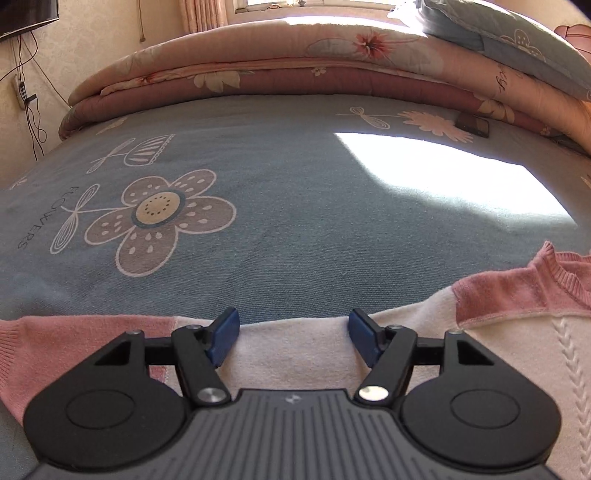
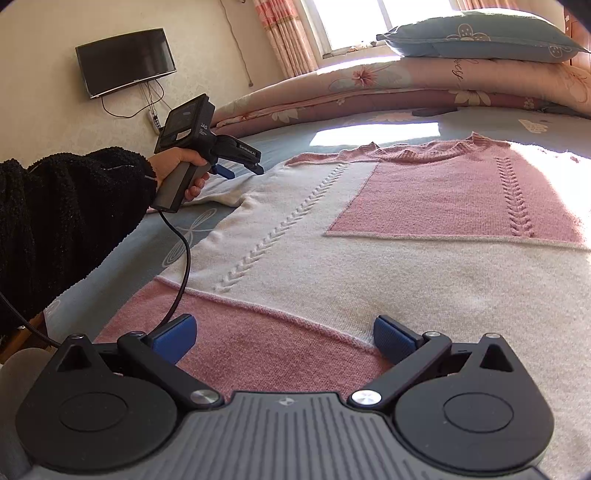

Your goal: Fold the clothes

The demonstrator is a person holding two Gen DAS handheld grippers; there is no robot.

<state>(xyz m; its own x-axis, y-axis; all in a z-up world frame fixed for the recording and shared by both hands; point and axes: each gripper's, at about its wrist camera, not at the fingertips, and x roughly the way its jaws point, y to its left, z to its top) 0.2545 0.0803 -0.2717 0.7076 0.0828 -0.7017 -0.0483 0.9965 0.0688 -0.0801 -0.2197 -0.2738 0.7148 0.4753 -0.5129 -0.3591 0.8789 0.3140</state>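
Blue bedsheet (image 1: pixel 295 192) with printed flowers fills my left wrist view; folded quilts (image 1: pixel 258 70) lie stacked along its far edge, with a blue pillow (image 1: pixel 509 40) on top at far right. A sunlit patch falls on the sheet at right. My left gripper (image 1: pixel 293 334) sits low at the near edge, its blue fingertips (image 1: pixel 225 332) spread wide with nothing between them. Beneath and beside it lies the sweater (image 1: pixel 498 317), pink and cream knit: a sleeve runs left under the gripper, the ribbed collar shows at right.

Right wrist view, item by item. Sweater (image 2: pixel 369 236) spread flat, front up, across the bedsheet (image 2: pixel 122 258), collar at the far end, near hem closest to me. My right gripper (image 2: pixel 284 338) hovers over the near pink band, fingers (image 2: pixel 173 338) wide apart, gripping nothing; I cannot tell whether they touch the knit. Left gripper (image 2: pixel 240 168) appears at far left, held by a hand (image 2: pixel 177 170) in a black fleece sleeve, its tips just over the sweater's left sleeve. A cable trails from its handle. On the far wall hangs a television (image 2: pixel 125 62); quilts (image 2: pixel 369 92) and pillow (image 2: pixel 480 35) sit at the far side, below a window with pink curtains (image 2: pixel 284 33).
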